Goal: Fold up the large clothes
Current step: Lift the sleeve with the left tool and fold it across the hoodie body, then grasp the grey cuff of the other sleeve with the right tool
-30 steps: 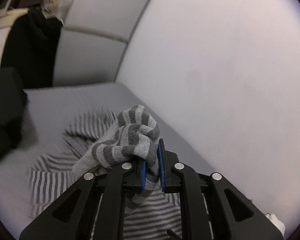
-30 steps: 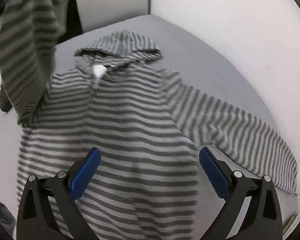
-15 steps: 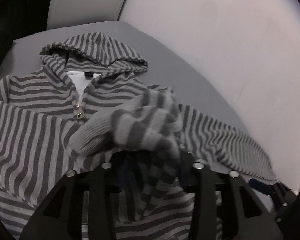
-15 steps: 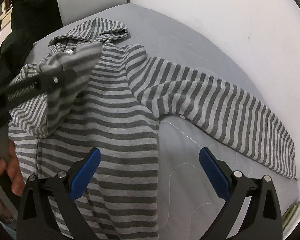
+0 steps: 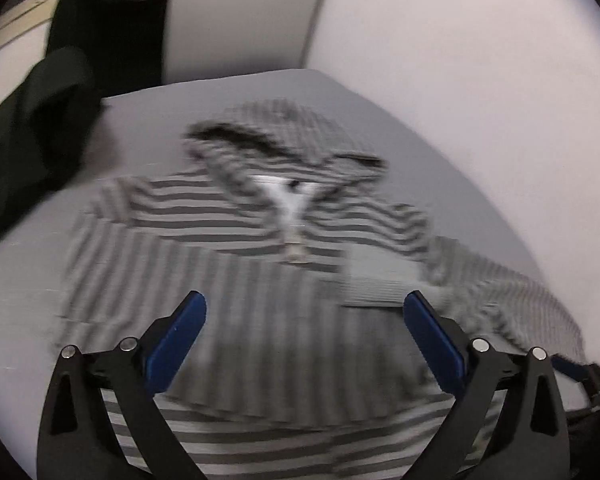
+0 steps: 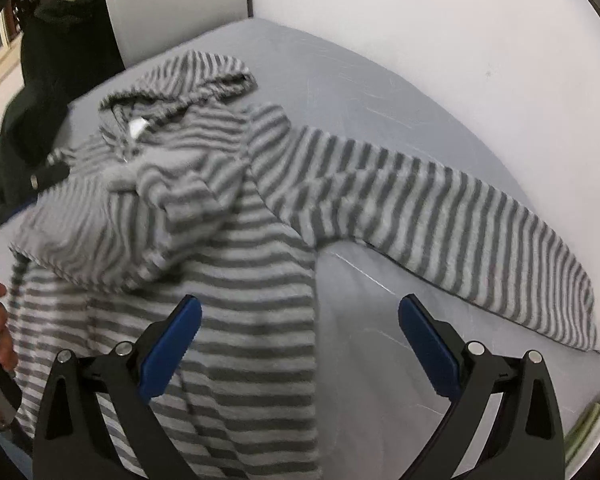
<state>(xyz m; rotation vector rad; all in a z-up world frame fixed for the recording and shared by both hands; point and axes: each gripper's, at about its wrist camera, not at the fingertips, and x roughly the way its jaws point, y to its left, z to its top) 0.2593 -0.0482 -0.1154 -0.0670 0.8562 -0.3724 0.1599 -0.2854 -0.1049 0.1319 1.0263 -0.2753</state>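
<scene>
Blue pads tip the left tongs, which fill the bottom of the left wrist view with their jaws opening, spread wide, and nothing clamped between them. Just beyond and beneath them lies the striped hoodie, blurred in this view, spread face up on a grey bed. One sleeve is folded across the chest, its cuff lying above the right pad. The zip and white neck label sit at frame centre, and the hood points toward the top of the frame.

Blue pads also tip the right tongs, at the bottom of the right wrist view, jaws wide apart and gripping nothing. The hoodie's body lies under the left pad and runs off the lower left of the frame; bare bed shows between the pads. The folded sleeve lies bunched across the chest at centre left. The other sleeve stretches out flat from the shoulder toward the right edge, above the right pad and well clear of it. At the left edge, part of a person's hand shows beside the hoodie.

Farther off, dark clothing is heaped at the upper left, and a pale wall runs along the bed's right side.
</scene>
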